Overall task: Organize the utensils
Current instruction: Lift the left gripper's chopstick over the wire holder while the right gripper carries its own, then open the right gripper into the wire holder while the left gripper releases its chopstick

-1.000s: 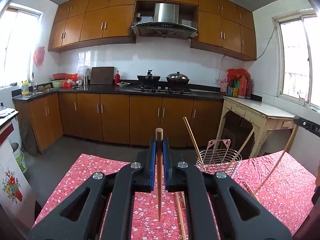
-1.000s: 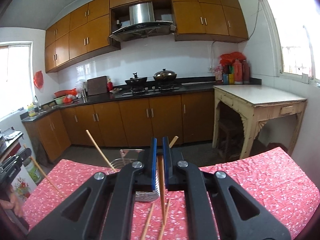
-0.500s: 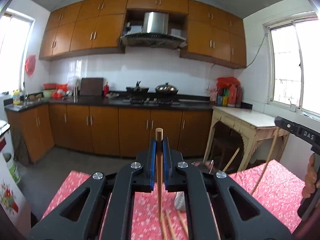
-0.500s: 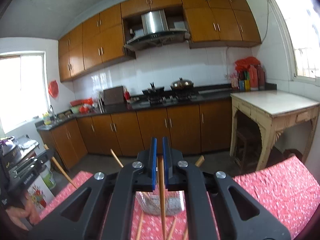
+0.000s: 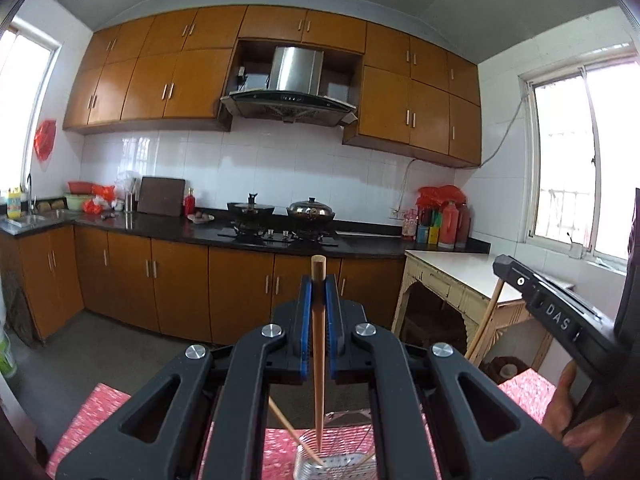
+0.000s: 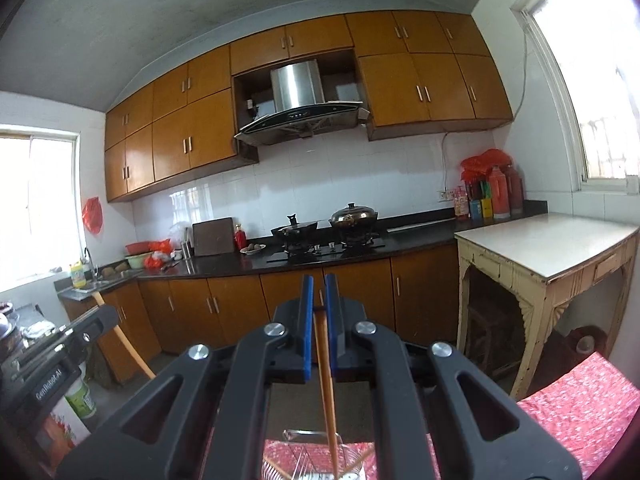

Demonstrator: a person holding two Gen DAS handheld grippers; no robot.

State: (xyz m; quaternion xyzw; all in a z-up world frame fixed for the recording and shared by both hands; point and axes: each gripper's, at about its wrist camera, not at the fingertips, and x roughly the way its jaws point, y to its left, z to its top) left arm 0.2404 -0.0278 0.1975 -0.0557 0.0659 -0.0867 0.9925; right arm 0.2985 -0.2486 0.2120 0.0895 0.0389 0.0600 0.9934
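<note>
A: Left gripper (image 5: 319, 300), state?
B: Blue pads clamped tight on a long tapered wooden chopstick (image 5: 318, 360). It hangs nearly upright, blunt end poking above the pads, thin tip down inside the round wire-mesh metal utensil basket (image 5: 340, 462).
A: Right gripper (image 6: 319, 300)?
B: Same deal, pads pinched on a second wooden chopstick (image 6: 325, 384), slightly slanted, tip down in the wire basket (image 6: 304, 466) too. From the left wrist view you see its black body at the right edge with a hand (image 5: 570, 420) wrapped on the grip.
A: Basket location?
B: On the red floral tablecloth (image 5: 96, 412), directly below both grippers. A couple of other chopsticks (image 5: 288, 426) already lean in it.
A: Background?
B: Kitchen with orange-brown wooden cabinets (image 5: 168, 280), steel range hood (image 5: 294, 80), two pots on the stove (image 5: 280, 234), and a worn cream side table (image 6: 544, 248) at the right.
</note>
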